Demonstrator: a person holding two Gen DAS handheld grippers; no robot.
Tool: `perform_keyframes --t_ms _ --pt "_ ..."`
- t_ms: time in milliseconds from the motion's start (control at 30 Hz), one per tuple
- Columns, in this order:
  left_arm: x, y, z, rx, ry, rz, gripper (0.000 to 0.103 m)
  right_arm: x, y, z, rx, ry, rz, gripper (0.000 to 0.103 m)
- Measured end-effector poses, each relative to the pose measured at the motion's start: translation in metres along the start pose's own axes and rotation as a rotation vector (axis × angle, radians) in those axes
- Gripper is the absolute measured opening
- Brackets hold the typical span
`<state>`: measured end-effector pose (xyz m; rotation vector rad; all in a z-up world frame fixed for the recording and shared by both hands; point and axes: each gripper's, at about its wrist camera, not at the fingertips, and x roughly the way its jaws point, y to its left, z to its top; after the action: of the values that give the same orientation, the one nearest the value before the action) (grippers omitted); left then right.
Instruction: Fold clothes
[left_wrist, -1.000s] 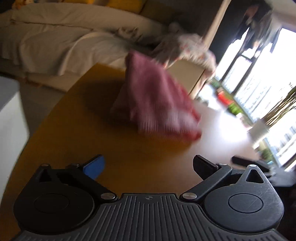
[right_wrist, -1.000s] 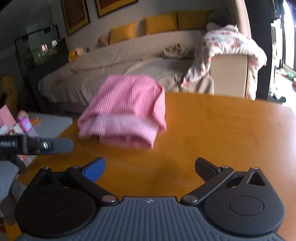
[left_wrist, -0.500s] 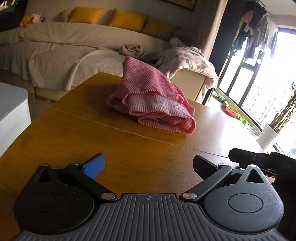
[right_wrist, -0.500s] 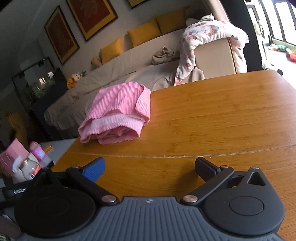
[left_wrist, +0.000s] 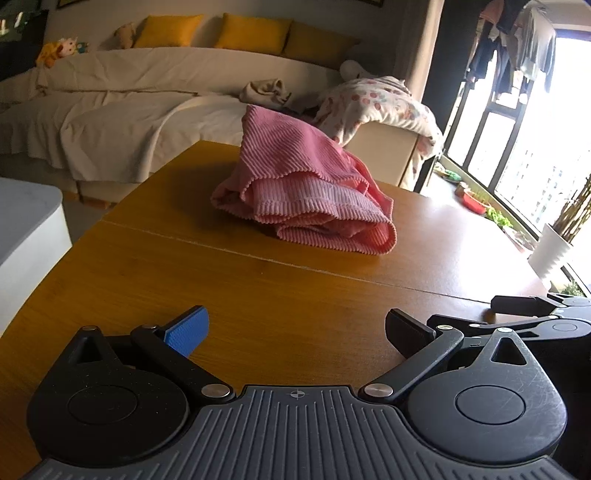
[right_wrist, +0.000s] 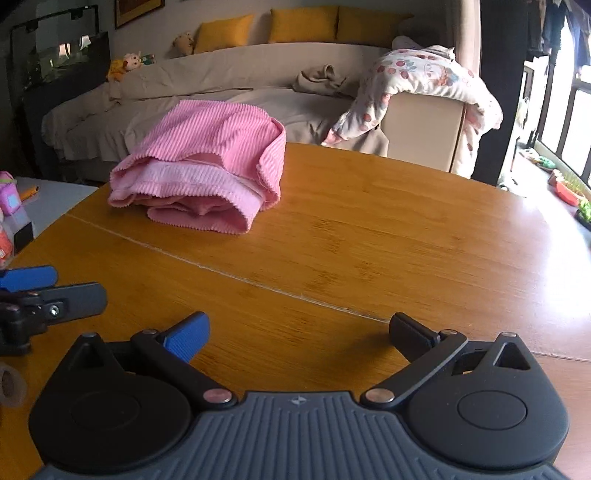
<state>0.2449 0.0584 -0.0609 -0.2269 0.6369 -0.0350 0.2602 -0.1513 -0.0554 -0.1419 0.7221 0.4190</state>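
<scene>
A pink ribbed garment lies folded in a bundle on the far part of the wooden table, also seen in the right wrist view as the pink garment at the table's far left. My left gripper is open over the near table, well short of the cloth, nothing between its fingers. My right gripper is open too, empty, low over the wood. Each view catches the other gripper at its side edge.
A sofa draped in a beige cover with yellow cushions stands behind the table, a floral blanket over its arm. A white plant pot and windows lie to the right. Toys sit on a grey surface at left.
Both grippers have pulled back from the garment and levelled out; the bundle now lies still and farther away. Both stayed open and empty.
</scene>
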Motion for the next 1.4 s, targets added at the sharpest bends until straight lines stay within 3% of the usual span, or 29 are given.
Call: perform_keyframes --t_ms 133,267,367,533,700,1400 --pt "-0.001 0.000 0.000 -0.015 -0.005 -0.002 0.103 0.000 -0.002 0.000 0.004 -0.004 0.004 0.103" --pt "-0.002 -0.002 -0.001 -0.003 0.001 0.070 0.103 0.000 -0.001 -0.002 0.005 -0.007 -0.001 0.103" --pt "-0.002 -0.001 0.000 -0.012 0.000 0.082 0.103 0.001 -0.001 -0.001 0.001 -0.006 -0.002 0.103" --pt "0.001 -0.018 -0.003 0.066 0.039 0.179 0.103 0.001 -0.002 0.000 -0.004 -0.002 0.003 0.103" --pt "0.006 -0.026 -0.005 0.114 0.054 0.228 0.103 0.001 -0.004 0.001 -0.002 0.001 0.013 0.103" --pt "0.006 -0.026 -0.006 0.104 0.041 0.217 0.103 -0.001 -0.003 -0.002 -0.006 0.001 0.009 0.103"
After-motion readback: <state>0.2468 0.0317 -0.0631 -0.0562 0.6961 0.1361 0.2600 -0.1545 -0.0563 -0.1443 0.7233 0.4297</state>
